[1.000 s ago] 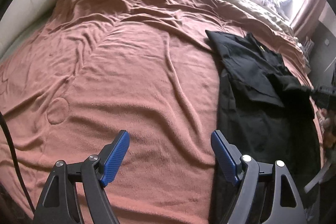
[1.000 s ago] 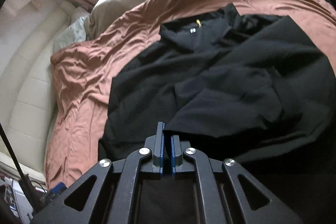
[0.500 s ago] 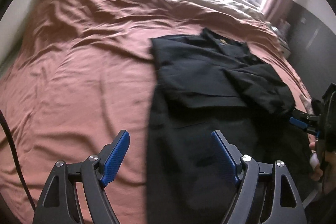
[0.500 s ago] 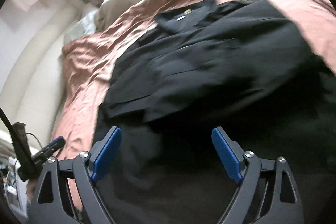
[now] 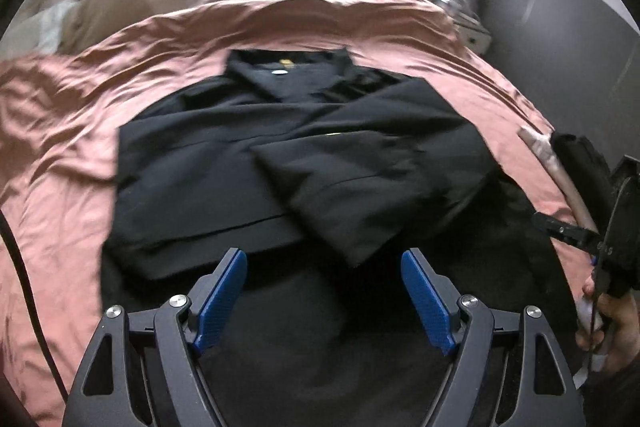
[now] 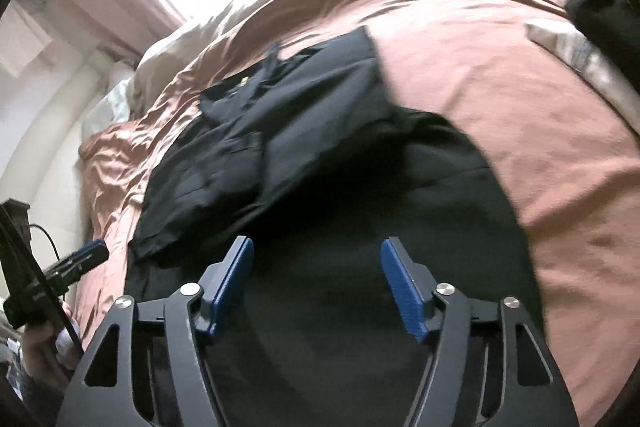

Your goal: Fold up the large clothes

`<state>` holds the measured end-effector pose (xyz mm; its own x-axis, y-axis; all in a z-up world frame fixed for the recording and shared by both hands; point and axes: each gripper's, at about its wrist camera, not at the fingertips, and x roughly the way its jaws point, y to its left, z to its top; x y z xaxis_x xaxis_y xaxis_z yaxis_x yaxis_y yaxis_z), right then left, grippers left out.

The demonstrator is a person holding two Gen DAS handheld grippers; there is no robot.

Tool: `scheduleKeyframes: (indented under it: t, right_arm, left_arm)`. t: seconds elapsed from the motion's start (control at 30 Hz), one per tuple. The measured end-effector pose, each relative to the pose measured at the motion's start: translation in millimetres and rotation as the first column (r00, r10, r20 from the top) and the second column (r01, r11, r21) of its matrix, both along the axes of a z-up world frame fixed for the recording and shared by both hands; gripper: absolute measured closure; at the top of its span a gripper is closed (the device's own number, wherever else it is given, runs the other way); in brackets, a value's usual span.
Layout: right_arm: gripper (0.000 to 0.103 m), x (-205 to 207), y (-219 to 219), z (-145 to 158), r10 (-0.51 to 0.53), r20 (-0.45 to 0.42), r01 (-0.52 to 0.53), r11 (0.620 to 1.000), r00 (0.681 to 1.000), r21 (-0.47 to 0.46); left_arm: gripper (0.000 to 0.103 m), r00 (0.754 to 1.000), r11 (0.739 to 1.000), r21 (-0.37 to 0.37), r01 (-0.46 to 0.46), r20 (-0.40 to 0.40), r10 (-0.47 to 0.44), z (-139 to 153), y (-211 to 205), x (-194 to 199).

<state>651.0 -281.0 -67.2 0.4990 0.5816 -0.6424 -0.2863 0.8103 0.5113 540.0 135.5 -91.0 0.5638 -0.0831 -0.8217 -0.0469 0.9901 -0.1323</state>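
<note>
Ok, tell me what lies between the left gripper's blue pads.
Only the black garment lying on the brown bedcover: the left gripper stands open above its lower part, gripping nothing, as the left wrist view shows.

Both hand-held tools share one build: the left gripper and right gripper have matte black skeletal frames with triangular cut-outs, round silver screw heads at the pivots and ribbed blue pads on the fingers. A thin black cable trails beside the left gripper's frame. The hand carrying the right tool ends in a dark sleeve.
</note>
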Motion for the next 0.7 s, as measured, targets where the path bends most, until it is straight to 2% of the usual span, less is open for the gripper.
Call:
scheduleKeyframes:
  t: [0.2,0.37,0.5,0.63,0.7]
  right_arm:
    - [0.041,-25.0,-3.0,-18.4,-0.031,-0.022,0.031,0.999,0.999,0.025]
    - [0.041,-34.6,-21.5,-26.6,-0.048,-0.045,0.051,0.996,0.998,0.071]
    - [0.041,-45.5,-31.5,-28.2,-0.052,-0.044,0.055,0.995,0.998,0.088]
    - [0.041,-47.5,-45.7,-31.9,-0.061,-0.044,0.065,0.993,0.997,0.094]
    - [0.041,-50.3,-48.7,-32.1,-0.067,-0.044,0.071,0.993,0.997,0.098]
  left_arm:
    - [0.022,0.995,0.996,-0.010,0.092,-0.041,-0.093,-6.8,-56.2,50.5]
    - [0.022,0.991,0.995,-0.035,0.098,-0.093,-0.101,-21.0,-87.2,92.5]
    - [0.022,0.985,0.993,0.011,0.115,-0.131,-0.113,-38.9,-110.4,113.2]
    - [0.022,0.974,0.982,0.130,0.136,-0.197,-0.109,-67.7,-124.6,125.5]
    - [0.022,0.969,0.980,0.139,0.139,-0.225,-0.105,-81.0,-121.8,126.5]
